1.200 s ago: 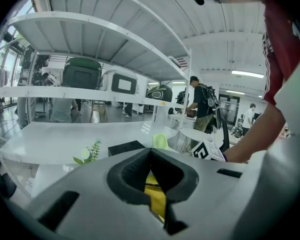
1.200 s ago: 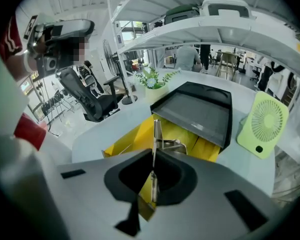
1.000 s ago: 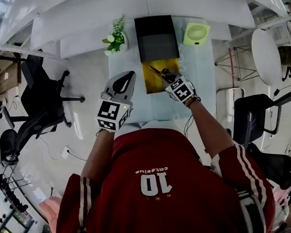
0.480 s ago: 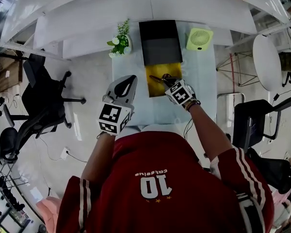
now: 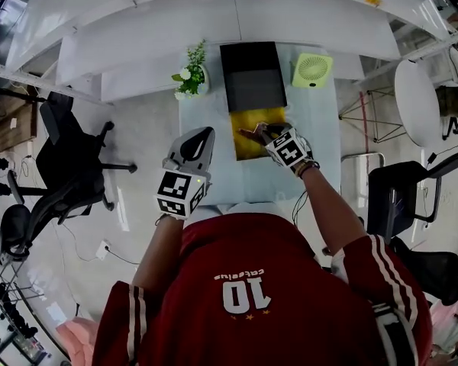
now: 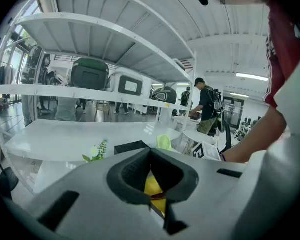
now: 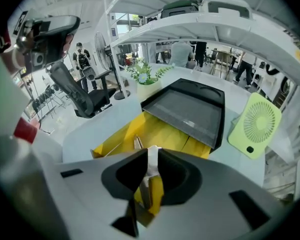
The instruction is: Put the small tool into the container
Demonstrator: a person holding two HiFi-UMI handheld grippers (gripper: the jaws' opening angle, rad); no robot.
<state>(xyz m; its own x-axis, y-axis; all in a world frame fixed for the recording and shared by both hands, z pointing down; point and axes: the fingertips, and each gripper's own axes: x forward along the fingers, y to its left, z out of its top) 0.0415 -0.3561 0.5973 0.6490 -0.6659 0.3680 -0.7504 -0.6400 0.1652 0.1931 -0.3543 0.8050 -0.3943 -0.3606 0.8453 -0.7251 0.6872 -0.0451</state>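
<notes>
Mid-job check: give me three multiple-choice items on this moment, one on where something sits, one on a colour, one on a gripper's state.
1. Where is the green fan?
A. On the table, beside the black tray
B. On the office chair
C. On the floor

2. What colour is the container below the right gripper?
A. Red
B. Blue
C. Yellow

3. The right gripper is:
A. Open and empty
B. Shut on the small tool
C. Shut on the green fan

Answers:
1 A: the head view shows the fan on the tabletop next to the tray.
2 C: both the head view and the right gripper view show it yellow.
3 B: the right gripper view shows the metal tool pinched between the jaws.
</notes>
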